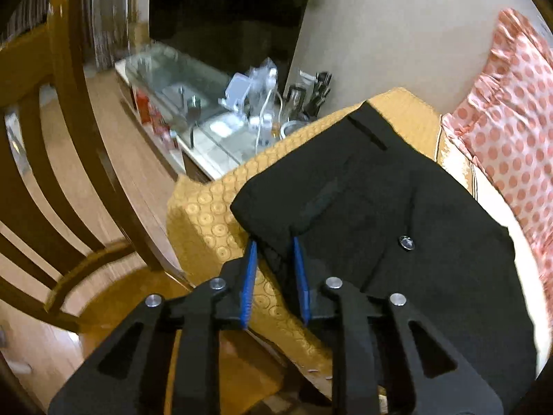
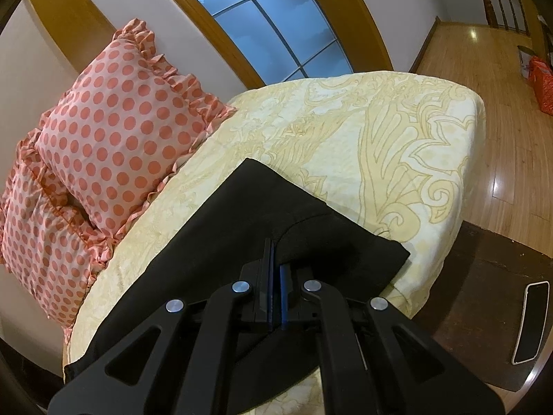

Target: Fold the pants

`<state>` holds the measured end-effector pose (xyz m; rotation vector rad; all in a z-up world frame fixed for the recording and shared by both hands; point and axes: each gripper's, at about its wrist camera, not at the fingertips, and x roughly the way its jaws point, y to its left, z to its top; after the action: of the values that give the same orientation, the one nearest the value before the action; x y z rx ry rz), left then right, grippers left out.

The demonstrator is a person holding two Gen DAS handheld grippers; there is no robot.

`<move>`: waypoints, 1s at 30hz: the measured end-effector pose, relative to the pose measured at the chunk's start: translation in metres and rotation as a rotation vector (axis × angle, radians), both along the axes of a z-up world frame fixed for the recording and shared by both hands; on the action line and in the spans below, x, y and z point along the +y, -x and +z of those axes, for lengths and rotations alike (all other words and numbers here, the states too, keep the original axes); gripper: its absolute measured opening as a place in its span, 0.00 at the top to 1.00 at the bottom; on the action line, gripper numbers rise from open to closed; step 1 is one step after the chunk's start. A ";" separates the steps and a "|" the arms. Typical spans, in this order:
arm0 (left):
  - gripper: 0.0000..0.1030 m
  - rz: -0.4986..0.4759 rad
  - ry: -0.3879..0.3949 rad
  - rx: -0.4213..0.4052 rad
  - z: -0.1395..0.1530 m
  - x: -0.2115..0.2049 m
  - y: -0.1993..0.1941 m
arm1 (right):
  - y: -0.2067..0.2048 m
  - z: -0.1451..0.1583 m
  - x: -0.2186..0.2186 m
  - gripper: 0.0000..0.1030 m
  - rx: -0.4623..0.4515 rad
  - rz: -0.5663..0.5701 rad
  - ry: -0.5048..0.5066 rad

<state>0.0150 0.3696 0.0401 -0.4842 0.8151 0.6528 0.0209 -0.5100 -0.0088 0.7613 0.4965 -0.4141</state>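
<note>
Black pants [image 1: 380, 207] lie on a bed; the waist end with a metal button [image 1: 406, 242] and a back pocket slit shows in the left wrist view. My left gripper [image 1: 274, 242] is open, its blue pads [image 1: 250, 276] straddling the near corner edge of the waistband. In the right wrist view the pants [image 2: 242, 214] lie across the cream bedspread [image 2: 345, 131]. My right gripper [image 2: 275, 245] is shut on a fold of the pants' fabric, which is lifted slightly at the pinch.
Two pink polka-dot pillows [image 2: 114, 131] lie at the bed's head. A wooden chair [image 1: 69, 173] stands left of the bed, a cluttered glass-topped cabinet [image 1: 207, 110] behind. A dark bench with a phone [image 2: 530, 321] stands right of the bed.
</note>
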 end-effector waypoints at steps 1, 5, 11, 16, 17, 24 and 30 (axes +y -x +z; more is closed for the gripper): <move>0.66 0.008 -0.020 -0.009 0.004 -0.003 0.003 | 0.000 0.000 0.000 0.98 0.000 -0.001 -0.001; 0.44 0.050 -0.175 -0.073 0.039 -0.033 0.021 | 0.001 0.001 0.000 0.98 -0.005 -0.001 -0.001; 0.34 -0.219 -0.174 -0.164 0.061 -0.111 0.001 | 0.002 0.007 -0.001 0.98 -0.047 0.005 0.006; 0.33 -0.530 -0.110 -0.122 0.035 -0.186 -0.044 | 0.025 0.032 0.007 0.98 -0.121 -0.002 0.060; 0.33 -0.582 -0.103 -0.103 0.027 -0.199 -0.052 | 0.026 0.031 0.007 0.98 -0.106 -0.002 0.072; 0.33 -0.748 -0.031 -0.049 -0.006 -0.233 -0.063 | 0.034 0.007 -0.001 0.98 -0.046 -0.028 0.003; 0.33 -0.753 0.013 -0.041 -0.018 -0.229 -0.071 | 0.023 -0.001 0.002 0.97 0.006 -0.014 0.037</move>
<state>0.0858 0.1408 0.0217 -0.1717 0.8851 -0.0588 -0.0021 -0.5083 -0.0097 0.7287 0.4884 -0.4372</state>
